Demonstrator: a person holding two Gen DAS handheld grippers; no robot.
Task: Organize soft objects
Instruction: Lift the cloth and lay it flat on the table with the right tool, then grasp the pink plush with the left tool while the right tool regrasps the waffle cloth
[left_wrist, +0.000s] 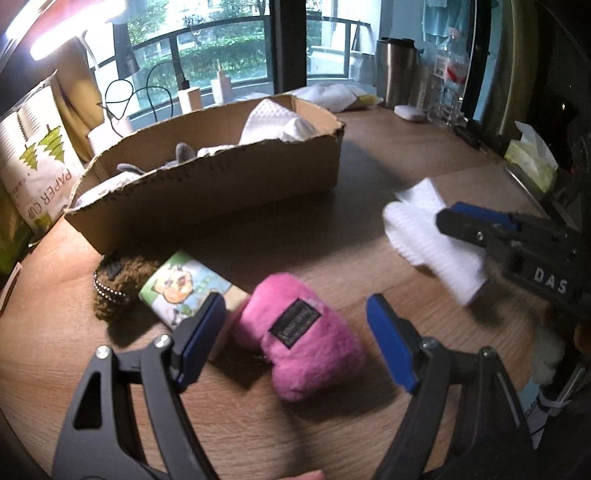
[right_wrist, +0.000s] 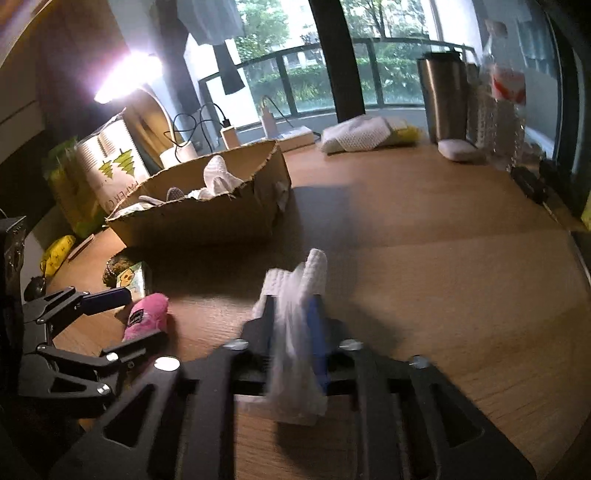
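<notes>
In front of the open brown cardboard box on the wooden table, the fluffy pink plush toy lies between the spread fingers of the left gripper, while the right gripper clamps a white ribbed cloth further out.

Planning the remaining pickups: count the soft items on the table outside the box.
3: pink plush between the open left gripper fingers; brown plush beside the cardboard box; white cloth clamped in the right gripper.
</notes>
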